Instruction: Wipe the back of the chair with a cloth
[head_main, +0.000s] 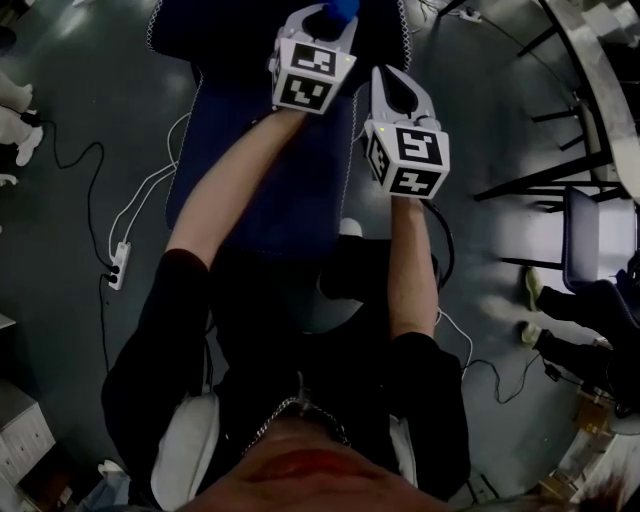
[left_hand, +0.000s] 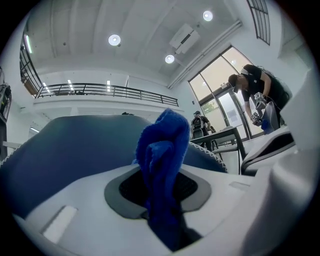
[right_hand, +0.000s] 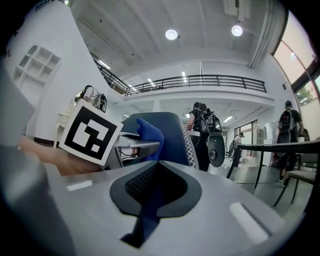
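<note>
My left gripper (left_hand: 165, 200) has its jaws clamped on the bunched blue cloth (left_hand: 162, 160), which stands up against the top edge of the blue chair back (left_hand: 70, 155) at my 12 o'clock. My right gripper (right_hand: 155, 192), at the left one's 4 o'clock, has its jaws together and holds nothing. The cloth is gripped and at the chair. I can see no wiped patch, so I judge that most of the wiping is left.

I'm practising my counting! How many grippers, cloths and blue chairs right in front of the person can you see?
Grippers: 2 (left gripper, right gripper)
Blue cloth: 1, pinched in the left gripper
Blue chair: 1
Total: 4
</note>
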